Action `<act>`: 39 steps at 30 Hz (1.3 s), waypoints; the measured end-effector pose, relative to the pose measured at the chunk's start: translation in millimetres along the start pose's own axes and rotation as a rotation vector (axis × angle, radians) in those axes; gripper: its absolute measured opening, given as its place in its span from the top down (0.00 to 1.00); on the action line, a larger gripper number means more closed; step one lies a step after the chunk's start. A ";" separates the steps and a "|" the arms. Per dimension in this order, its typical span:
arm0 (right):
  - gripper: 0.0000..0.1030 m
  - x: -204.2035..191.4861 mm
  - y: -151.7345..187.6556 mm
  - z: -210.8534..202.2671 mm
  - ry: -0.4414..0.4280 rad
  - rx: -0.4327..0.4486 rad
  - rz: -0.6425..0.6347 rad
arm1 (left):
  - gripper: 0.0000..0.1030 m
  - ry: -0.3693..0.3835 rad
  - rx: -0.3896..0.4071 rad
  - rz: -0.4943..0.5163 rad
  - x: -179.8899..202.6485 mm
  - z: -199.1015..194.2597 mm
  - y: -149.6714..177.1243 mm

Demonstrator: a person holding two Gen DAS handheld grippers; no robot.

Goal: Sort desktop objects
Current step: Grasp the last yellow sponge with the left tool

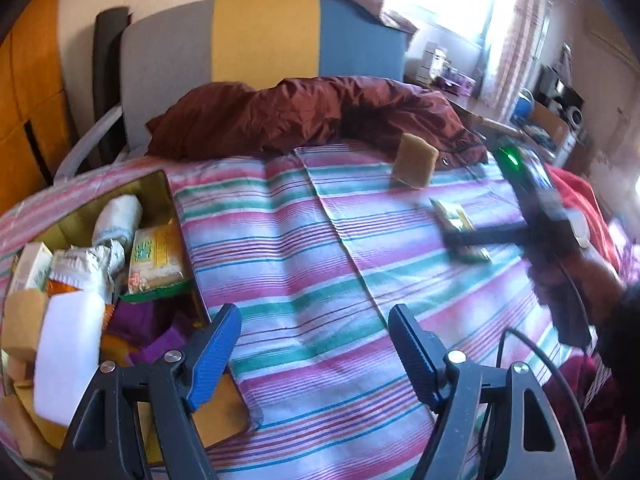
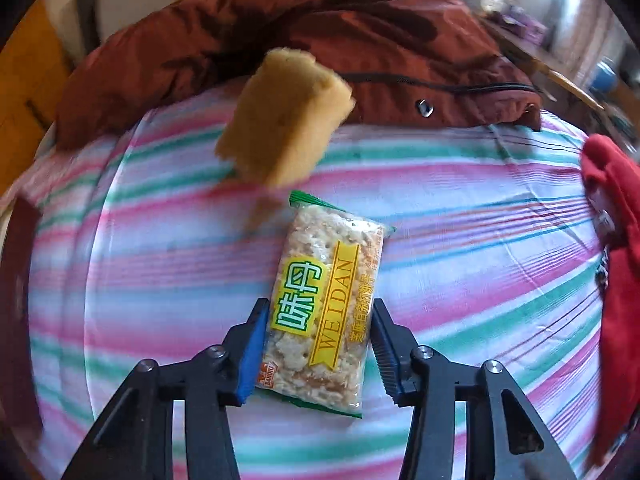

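A cracker packet (image 2: 324, 300) with a yellow "WEIDAN" label lies on the striped cloth (image 2: 480, 216). My right gripper (image 2: 318, 308) has its blue-padded fingers on either side of the packet's near half; whether the pads touch it is unclear. The packet also shows in the left wrist view (image 1: 456, 222) under the right gripper (image 1: 460, 240). A yellow sponge (image 2: 284, 120) stands just behind the packet; it also shows in the left wrist view (image 1: 414, 162). My left gripper (image 1: 314, 320) is open and empty above the cloth, next to a cardboard box (image 1: 162, 184) holding several sorted items.
A dark red jacket (image 1: 304, 112) lies bunched at the far side of the cloth. A red garment (image 2: 616, 248) lies at the right edge. A chair with a grey, yellow and blue back (image 1: 264, 40) stands behind. A cluttered desk (image 1: 480, 108) is at the far right.
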State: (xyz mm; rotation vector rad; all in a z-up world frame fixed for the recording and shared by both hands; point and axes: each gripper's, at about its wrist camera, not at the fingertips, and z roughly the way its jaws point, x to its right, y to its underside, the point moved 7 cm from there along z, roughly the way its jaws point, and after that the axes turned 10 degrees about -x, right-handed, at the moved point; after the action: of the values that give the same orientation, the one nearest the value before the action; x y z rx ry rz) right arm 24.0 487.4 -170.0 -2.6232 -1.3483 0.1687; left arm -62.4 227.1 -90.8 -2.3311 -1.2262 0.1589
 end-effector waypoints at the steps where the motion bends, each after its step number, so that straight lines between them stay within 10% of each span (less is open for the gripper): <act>1: 0.52 0.1 5.1 -1.1 0.002 -0.004 -0.024 | 0.25 0.014 -0.008 -0.007 1.0 2.4 -1.9; 39: 0.50 29.9 30.4 -2.7 0.004 -0.004 0.000 | 0.19 0.047 -0.118 0.369 148.1 184.6 -178.6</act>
State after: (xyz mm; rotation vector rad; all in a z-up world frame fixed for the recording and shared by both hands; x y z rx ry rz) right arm 66.0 494.1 -174.4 -2.6253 -1.3484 0.1610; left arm -167.4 498.4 -147.5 -2.6303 -0.7920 0.1590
